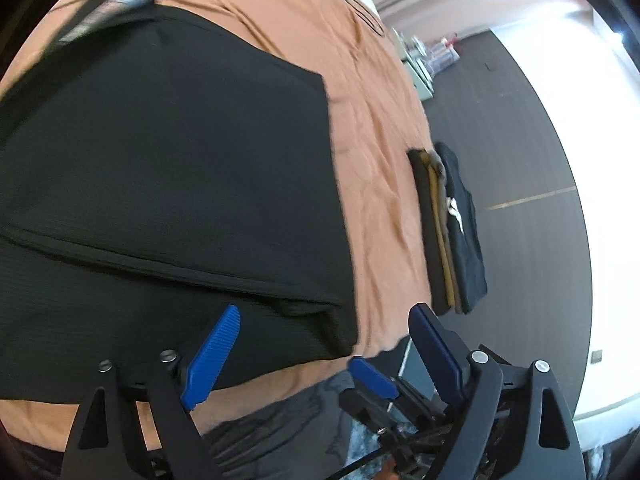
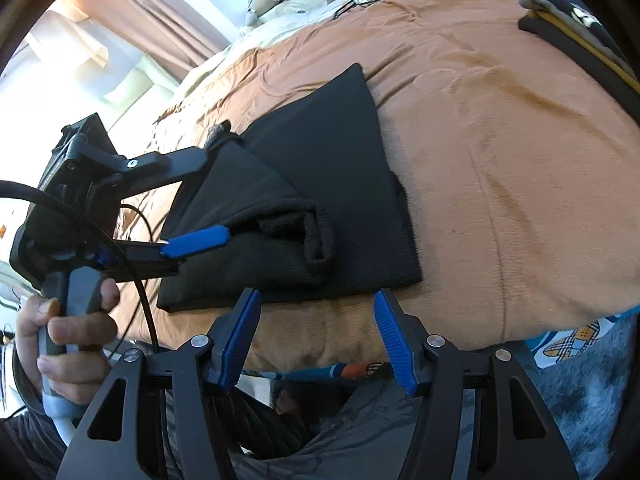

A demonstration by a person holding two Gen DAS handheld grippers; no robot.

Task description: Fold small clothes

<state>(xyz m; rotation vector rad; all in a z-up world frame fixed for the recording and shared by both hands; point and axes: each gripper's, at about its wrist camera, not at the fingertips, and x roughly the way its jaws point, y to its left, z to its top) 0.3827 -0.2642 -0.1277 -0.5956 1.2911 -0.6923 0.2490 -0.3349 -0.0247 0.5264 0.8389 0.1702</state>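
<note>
Right wrist view: black garment [image 2: 320, 184] looks soft and floppy; take its 6 o'clock hem. Left gripper [image 1: 324, 344] and right gripper [image 2: 316, 336] both gape empty.

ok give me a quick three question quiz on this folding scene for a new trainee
1. True or false: the black garment lies on an orange blanket.
2. Multiple choice: where is the stack of folded clothes in the left wrist view? A) on top of the black garment B) apart from it, near the bed's edge C) on the floor
3. Fill the gap: the right gripper stands ____, nothing between its fingers.

Key
1. True.
2. B.
3. Open. The left gripper also stands open, one blue finger lying against the garment's rolled fold.
</note>
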